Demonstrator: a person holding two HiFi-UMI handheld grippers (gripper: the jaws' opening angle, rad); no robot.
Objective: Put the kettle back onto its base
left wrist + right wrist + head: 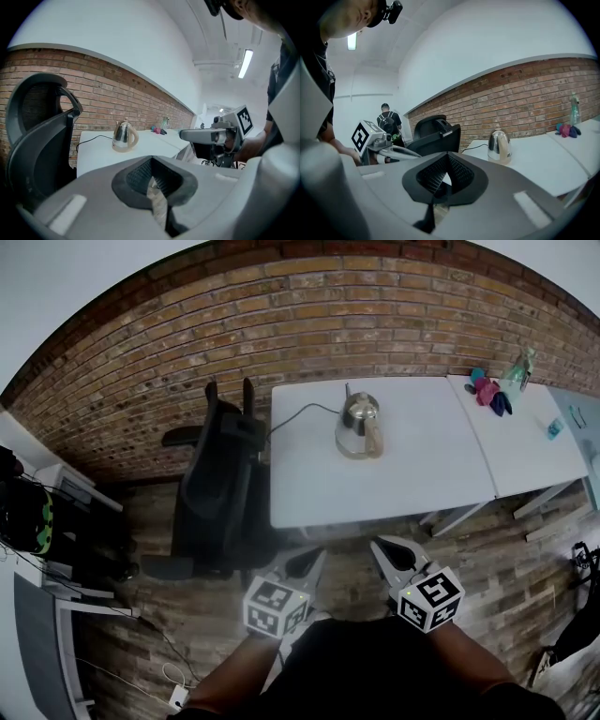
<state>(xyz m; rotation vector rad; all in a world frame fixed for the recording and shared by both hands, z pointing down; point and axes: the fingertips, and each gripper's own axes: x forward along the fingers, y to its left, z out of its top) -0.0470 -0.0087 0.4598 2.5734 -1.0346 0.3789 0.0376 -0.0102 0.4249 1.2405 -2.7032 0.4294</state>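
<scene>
A steel kettle (359, 423) with a beige handle stands on its round base (349, 452) at the back middle of the white table (319, 493); its black cord (302, 412) trails off to the left. The kettle also shows in the left gripper view (124, 136) and in the right gripper view (499, 146). My left gripper (317, 555) and right gripper (379, 546) are held side by side close to my body, short of the table's front edge and far from the kettle. Both are shut with nothing between the jaws.
A black office chair (220, 488) stands against the table's left side. A second white table (525, 442) adjoins on the right, with coloured cloths (489, 390) and a bottle (518, 369) at its back. A person (387, 123) stands far off by the brick wall.
</scene>
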